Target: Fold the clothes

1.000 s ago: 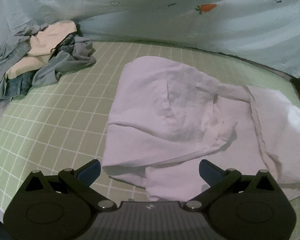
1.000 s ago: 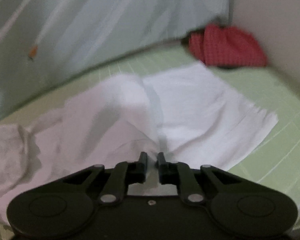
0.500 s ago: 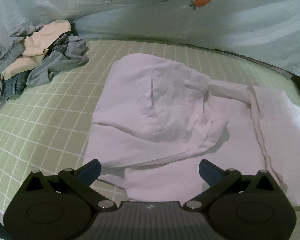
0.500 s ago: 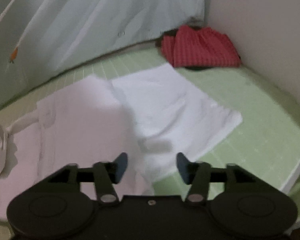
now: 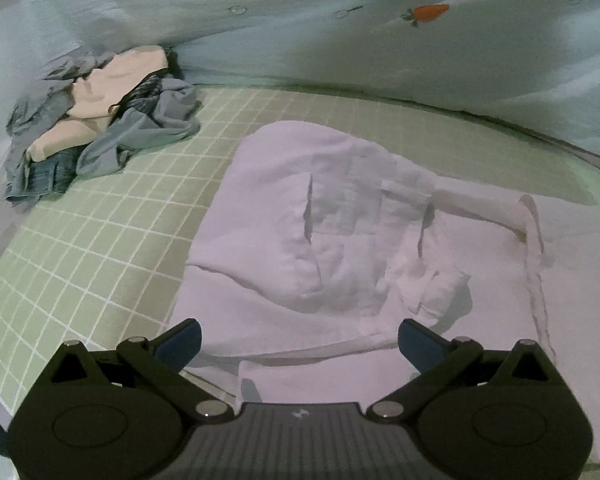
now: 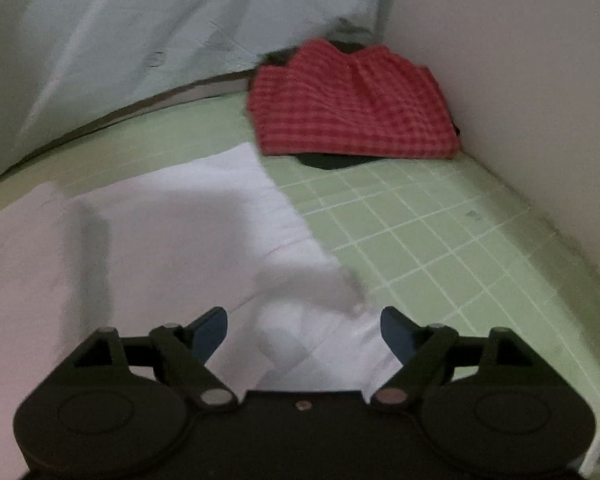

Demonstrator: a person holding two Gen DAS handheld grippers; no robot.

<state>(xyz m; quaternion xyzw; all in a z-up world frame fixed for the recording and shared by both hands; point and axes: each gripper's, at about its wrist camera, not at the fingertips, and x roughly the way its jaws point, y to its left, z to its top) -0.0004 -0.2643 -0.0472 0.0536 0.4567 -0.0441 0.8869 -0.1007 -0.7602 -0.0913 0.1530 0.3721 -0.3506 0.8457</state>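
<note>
We see a green gridded mat (image 5: 100, 248) spread out beneath a pale blue carrot-print sheet (image 5: 340, 40) that rises behind it, and on the mat lies the white garment (image 5: 320, 240), partly folded over on itself with a rumpled sleeve near its middle. In the left wrist view the garment sits directly ahead of our left gripper (image 5: 299, 340), whose jaws are spread wide with nothing between them, the cloth's near edge passing just under the fingertips. In the right wrist view our right gripper (image 6: 304, 330) is likewise released and empty, poised over the garment's flat white end (image 6: 160, 240) (the blur hides whether a finger touches the fabric). Off to the sides rest a heap of grey and beige clothes (image 5: 96, 120) and a red checked cloth (image 6: 352, 104), both well apart from the garment.
</note>
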